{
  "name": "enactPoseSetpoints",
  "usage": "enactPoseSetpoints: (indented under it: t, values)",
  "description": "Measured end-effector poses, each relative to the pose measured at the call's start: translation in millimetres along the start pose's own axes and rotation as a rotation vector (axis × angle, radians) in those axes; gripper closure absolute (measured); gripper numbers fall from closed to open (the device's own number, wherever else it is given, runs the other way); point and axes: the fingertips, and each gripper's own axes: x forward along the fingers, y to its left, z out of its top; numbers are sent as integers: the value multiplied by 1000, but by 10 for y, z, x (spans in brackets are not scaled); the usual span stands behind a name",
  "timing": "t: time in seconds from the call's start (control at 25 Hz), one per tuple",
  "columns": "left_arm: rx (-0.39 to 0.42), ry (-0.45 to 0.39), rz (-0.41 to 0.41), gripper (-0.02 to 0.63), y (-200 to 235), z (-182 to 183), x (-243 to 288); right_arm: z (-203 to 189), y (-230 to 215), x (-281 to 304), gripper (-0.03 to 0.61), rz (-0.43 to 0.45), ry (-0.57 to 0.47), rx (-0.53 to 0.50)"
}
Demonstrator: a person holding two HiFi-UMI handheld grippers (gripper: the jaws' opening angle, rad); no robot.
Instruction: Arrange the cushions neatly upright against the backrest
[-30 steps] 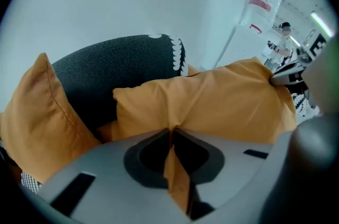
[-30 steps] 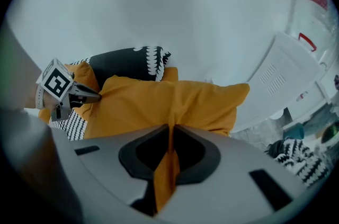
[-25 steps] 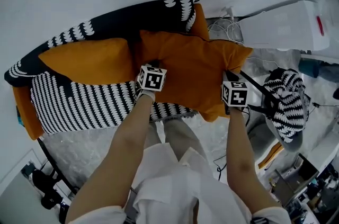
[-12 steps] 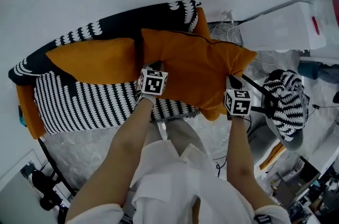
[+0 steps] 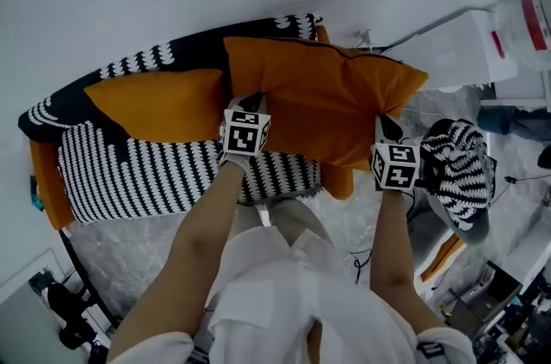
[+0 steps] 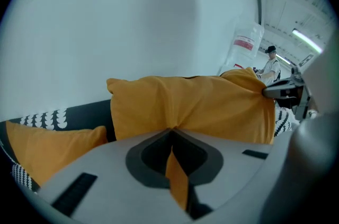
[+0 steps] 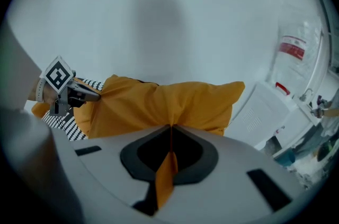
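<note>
Raised since a second ago: the large orange fabric cushion (image 5: 323, 108) has swung up off the seat front, and its top seam now runs along the backrest (image 5: 164, 57).

Left gripper (image 6: 172, 135): jaws pressed together on a fold of the cushion's lower-left edge.

Right gripper (image 7: 170, 133): jaws likewise pinching a fold at the lower-right corner.

Cushion hangs stretched between the two, at 12 o'clock of the hands, slightly tilted. Its 3 o'clock end overhangs the black-and-white patterned sofa (image 5: 155, 173).

Smaller orange cushion (image 5: 159, 100) sits at its 9 o'clock, along the backrest.

Judgement: standing-up step nearly done. Cushion probably needs shifting toward 9 o'clock before release.
</note>
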Motion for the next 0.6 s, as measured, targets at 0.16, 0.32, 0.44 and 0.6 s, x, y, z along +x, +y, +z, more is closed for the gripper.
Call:
enactPoseSetpoints:
  t: [0.16, 0.32, 0.44, 0.6]
  values:
    - [24, -71, 3, 592, -74, 347, -218, 333, -102, -209, 565, -27, -72, -21]
    - [21, -140, 7, 592, -101, 647, -482, 644, -136, -416, 565, -38, -143, -26]
    - [23, -177, 21, 593, -76, 846, -695, 867, -109, -553, 565, -38, -190, -32]
    - [36, -235, 51, 594, -9, 1096, -1017, 1162, -36, -696, 565, -18, -257, -43]
